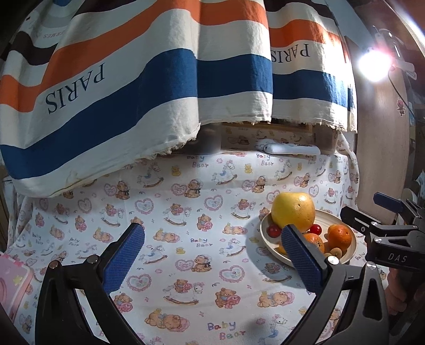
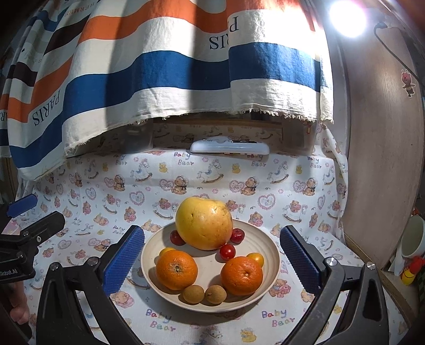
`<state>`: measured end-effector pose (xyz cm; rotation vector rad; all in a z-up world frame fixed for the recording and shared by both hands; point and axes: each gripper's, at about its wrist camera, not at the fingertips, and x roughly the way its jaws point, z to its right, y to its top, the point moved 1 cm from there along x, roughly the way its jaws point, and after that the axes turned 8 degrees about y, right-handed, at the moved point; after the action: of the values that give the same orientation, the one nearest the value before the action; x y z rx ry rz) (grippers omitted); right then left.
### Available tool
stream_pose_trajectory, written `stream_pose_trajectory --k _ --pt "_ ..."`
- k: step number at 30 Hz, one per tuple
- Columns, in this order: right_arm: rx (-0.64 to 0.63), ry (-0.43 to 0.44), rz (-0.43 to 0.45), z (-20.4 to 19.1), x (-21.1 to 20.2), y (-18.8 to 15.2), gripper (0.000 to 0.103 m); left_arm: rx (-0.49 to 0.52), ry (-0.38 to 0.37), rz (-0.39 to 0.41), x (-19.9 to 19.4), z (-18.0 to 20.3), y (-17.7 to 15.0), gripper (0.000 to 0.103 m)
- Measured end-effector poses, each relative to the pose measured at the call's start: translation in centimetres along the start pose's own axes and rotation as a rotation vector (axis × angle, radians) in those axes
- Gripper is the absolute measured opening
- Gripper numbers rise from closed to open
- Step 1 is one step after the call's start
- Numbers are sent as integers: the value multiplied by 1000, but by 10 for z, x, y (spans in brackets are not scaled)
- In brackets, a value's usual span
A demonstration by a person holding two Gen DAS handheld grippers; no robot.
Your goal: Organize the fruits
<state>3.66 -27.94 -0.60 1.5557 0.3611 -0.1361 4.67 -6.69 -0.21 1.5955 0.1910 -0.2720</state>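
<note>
While both grippers hang over the worktop [image 2: 87, 191] with its Baby Bear cloth, all the fruit sits together in 1 cream plate [image 2: 268, 246]. The right gripper [image 2: 211, 256] has its jaws spread wide and empty, 1 blue pad at each side of the plate, apart from it. At the far side of the plate stands a big yellow pomelo [image 2: 204, 223], with 3 small red fruits [image 2: 227, 251] around its base. Nearer lie 2 oranges [image 2: 176, 269], left and right, 2 small yellow-orange fruits [image 2: 255, 258] just behind them, and 2 brown longans [image 2: 193, 293] at the near rim.

The left gripper [image 1: 212, 256] is to the left of the plate, jaws likewise released and holding nothing, over bare cloth. A pink box [image 1: 13, 281] shows at the near left edge. At the far edge a white remote [image 2: 230, 146] lies under a hanging striped cloth [image 2: 164, 69] printed PARIS. A lamp [image 2: 347, 20] glares at the far right.
</note>
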Motion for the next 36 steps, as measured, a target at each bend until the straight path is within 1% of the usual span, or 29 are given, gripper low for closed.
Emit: stream_pose_trajectory --k 13,36 --pt "3 -10 15 1 -3 1 103 -2 -5 -5 1 0 0 102" --pt "3 -12 14 -1 -3 1 103 0 -5 -2 -1 1 0 102"
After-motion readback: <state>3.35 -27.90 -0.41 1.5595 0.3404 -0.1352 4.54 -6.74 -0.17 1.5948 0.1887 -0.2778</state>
